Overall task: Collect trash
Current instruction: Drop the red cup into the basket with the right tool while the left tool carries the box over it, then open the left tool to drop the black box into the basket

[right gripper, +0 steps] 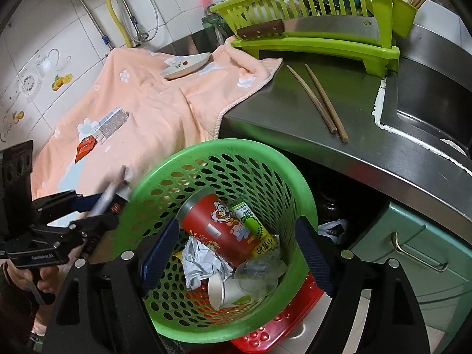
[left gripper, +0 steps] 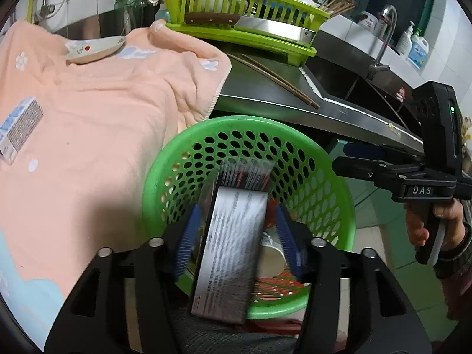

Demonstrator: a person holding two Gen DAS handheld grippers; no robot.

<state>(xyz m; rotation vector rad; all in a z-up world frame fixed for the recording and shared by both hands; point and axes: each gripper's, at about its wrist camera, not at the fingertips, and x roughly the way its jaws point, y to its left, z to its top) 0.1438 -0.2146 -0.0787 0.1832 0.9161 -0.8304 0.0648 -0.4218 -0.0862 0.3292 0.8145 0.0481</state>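
Note:
A green perforated basket [right gripper: 224, 153] holds trash: a red cup [right gripper: 212, 224], a green packet [right gripper: 250, 218], crumpled paper [right gripper: 200, 259], a paper cup [right gripper: 221, 292] and a clear cup [right gripper: 256, 274]. My left gripper [left gripper: 236, 221] is over the basket [left gripper: 165, 162], open. A blurred grey carton [left gripper: 233, 250] stands between its blue pads [left gripper: 188, 236] with a gap on each side. My right gripper [right gripper: 236, 250] hangs open over the basket, with nothing between its pads. A blue-white carton [right gripper: 112, 122] and an orange wrapper [right gripper: 85, 147] lie on the peach towel [right gripper: 141, 103].
A small dish [right gripper: 185, 65] sits on the towel's far end. Two chopsticks [right gripper: 318, 100] lie on the steel counter [right gripper: 265, 112]. A lime dish rack [right gripper: 309, 20] with a cleaver stands behind, beside the sink [right gripper: 427, 94]. Something red and perforated [right gripper: 274, 324] lies under the basket.

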